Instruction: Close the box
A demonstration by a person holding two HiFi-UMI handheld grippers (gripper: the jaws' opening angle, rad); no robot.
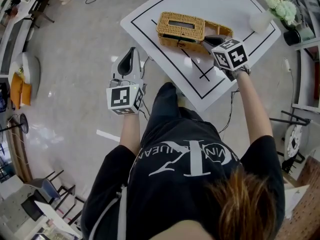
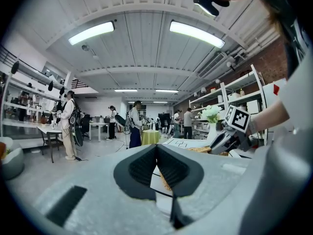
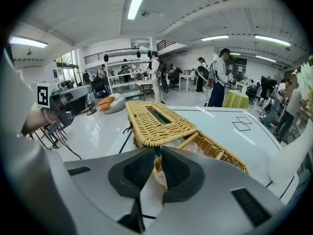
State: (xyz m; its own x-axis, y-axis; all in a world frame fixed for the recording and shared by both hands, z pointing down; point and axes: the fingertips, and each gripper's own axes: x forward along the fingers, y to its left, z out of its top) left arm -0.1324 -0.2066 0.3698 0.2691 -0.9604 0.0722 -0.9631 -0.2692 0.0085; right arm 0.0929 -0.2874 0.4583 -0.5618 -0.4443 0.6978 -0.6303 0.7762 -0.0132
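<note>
Wicker lid (image 3: 159,121) sat skewed on box base (image 3: 220,153). Right gripper (image 3: 156,151) jaws were closing, narrow gap, lid edge at tips, not pinched. Weak bite could slip and shove lid off. Left gripper (image 2: 156,147) jaws pressed together, empty.

Head view steeply down, gripper views low, sharing box (image 1: 182,29)

1. A large open lab hall, where long strip lights (image 2: 91,33) run beneath a white ribbed ceiling
2. Metal shelving (image 2: 234,89) lines a brick wall (image 2: 274,53), and work tables (image 2: 51,129) dot the polished floor (image 1: 65,59)
3. People (image 2: 66,121) stand about wearing strapped-on equipment, while a white table (image 1: 235,4) bears black marked-out lines
</note>
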